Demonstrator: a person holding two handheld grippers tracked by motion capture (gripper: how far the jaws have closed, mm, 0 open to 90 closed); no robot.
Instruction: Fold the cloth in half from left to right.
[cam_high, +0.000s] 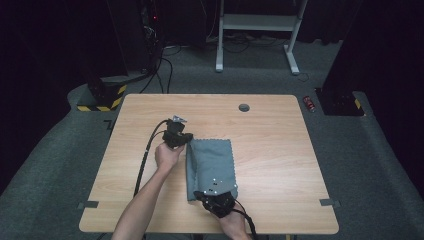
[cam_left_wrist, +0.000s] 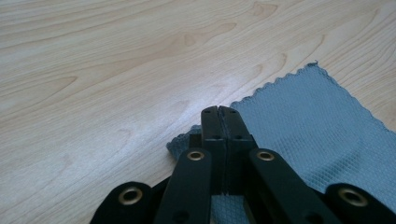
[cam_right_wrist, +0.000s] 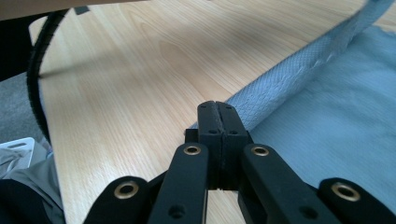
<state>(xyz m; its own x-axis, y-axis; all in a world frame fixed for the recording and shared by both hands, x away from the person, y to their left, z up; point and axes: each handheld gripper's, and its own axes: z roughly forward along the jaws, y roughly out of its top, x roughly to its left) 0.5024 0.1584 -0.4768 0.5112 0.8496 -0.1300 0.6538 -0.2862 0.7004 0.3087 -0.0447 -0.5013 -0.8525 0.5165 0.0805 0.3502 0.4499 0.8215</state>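
1. My left claw has its jaws pressed together on the far left corner of the cloth. In the left gripper view, the cloth's wavy edge runs away to the right of the tips.
2. My right claw is also pinched together, on the near edge of the same cloth. In the right gripper view, a fold of cloth lifts up and runs away from the tips to the far right.
3. So the cloth lies between my two claws. Its long way runs from the near claw to the far claw.
4. The rest of the cloth lies flat on the table, to the right of both claws.
5. I think the left side is being folded over to the right. Both claws hold one long edge, so they should move together, side by side, or the fold will go crooked.
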